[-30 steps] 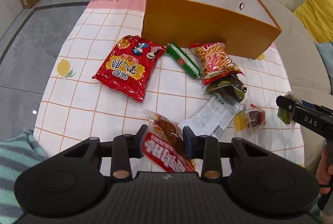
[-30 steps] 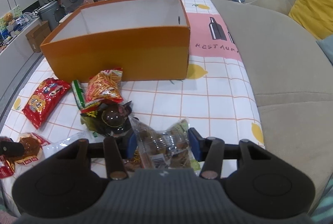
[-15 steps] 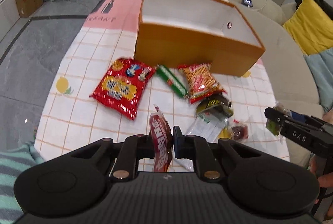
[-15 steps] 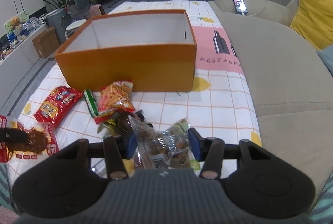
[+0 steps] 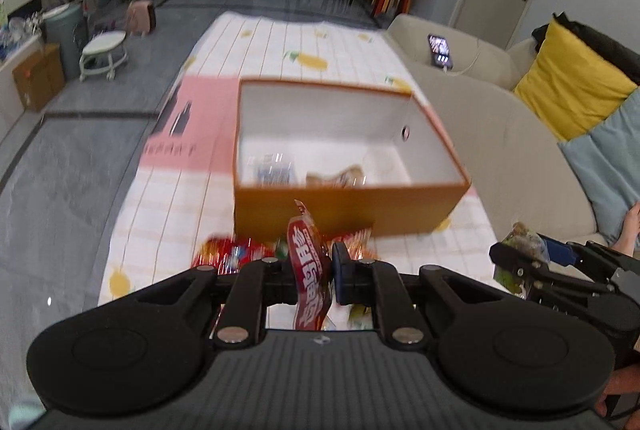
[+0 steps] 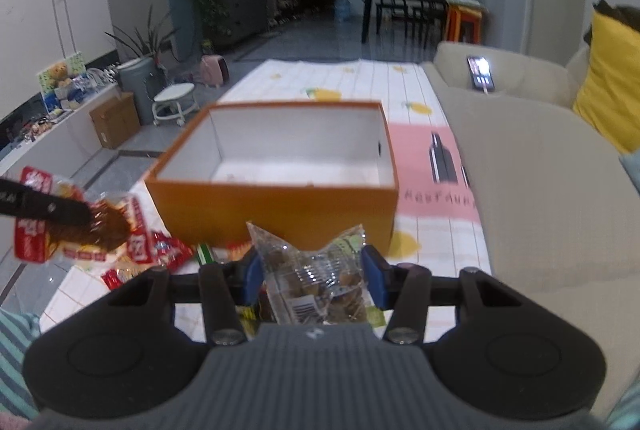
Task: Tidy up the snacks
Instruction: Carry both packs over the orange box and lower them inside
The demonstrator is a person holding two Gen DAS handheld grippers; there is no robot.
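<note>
My left gripper is shut on a red snack packet, held on edge above the table in front of the orange box. From the right wrist view the same red packet hangs at far left in the left fingers. My right gripper is shut on a clear bag of brown snacks, lifted short of the orange box. That right gripper shows at right in the left view. The box is open-topped, white inside, with a couple of packets lying in it.
Several snack packets lie on the checked tablecloth before the box, partly hidden by my grippers. A beige sofa with a yellow cushion and a phone runs along the right. Grey floor lies left of the table.
The left jaws closed on the red packet and lifted it off the table. Both grippers rose and tilted up, so the box's inside and the room beyond came into view.
</note>
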